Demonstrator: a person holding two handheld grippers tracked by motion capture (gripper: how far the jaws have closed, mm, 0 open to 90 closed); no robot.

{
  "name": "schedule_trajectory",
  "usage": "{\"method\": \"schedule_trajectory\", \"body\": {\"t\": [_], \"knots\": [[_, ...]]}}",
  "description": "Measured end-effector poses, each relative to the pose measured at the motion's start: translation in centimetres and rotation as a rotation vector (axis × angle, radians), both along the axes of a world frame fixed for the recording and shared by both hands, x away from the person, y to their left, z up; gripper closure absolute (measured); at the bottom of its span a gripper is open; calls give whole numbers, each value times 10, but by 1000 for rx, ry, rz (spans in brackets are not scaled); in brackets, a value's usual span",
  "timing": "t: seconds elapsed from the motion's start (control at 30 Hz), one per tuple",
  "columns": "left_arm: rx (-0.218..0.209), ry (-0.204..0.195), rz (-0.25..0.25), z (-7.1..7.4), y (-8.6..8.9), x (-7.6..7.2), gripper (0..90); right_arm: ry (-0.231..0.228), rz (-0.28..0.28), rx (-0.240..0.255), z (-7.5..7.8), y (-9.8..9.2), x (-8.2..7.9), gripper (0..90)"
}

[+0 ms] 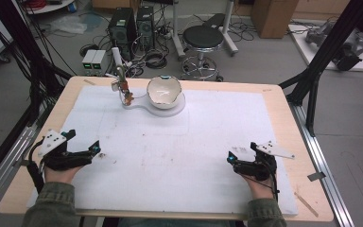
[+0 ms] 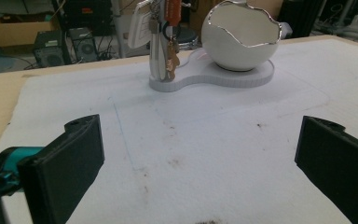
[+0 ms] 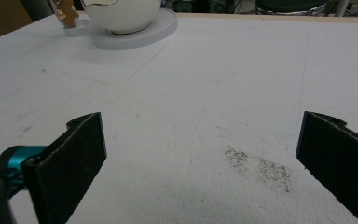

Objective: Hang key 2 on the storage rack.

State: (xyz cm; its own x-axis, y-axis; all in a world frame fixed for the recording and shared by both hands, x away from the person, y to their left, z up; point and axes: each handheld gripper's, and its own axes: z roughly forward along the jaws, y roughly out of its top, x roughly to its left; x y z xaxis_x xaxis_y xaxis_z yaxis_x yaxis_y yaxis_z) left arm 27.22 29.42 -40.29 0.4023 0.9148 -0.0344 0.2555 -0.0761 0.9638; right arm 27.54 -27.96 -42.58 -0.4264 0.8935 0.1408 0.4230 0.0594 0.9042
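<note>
The bunch of keys [image 2: 167,42] hangs from the post of a white stand [image 2: 200,77] at the far side of the surface, beside an egg-shaped bowl [image 2: 240,39]. Both grippers — left gripper [image 1: 82,152], right gripper [image 1: 238,163] — rest near the front edge, fingers apart and empty. The keys look light, stiff, jangly — best pinched by the ring; the bowl seems fragile.

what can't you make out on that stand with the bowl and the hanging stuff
- Inside of the bowl: its own wall hides the bottom in the left gripper view.
- Hanging keys: too small in the high view.
- Top of the stand: cut off by the upper edge in the left gripper view.
</note>
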Motion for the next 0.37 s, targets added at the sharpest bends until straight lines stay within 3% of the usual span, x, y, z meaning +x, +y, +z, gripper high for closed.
{"method": "schedule_trajectory", "body": {"t": [0.13, 0.37], "knots": [[-39, 0, 14, -2, 5, -5, 17, 2, 14, -2, 0, 1, -2, 5], [-25, 22, -2, -7, 4, -3, 17, -12, -1, -4, 0, 1, -2, 5]]}}
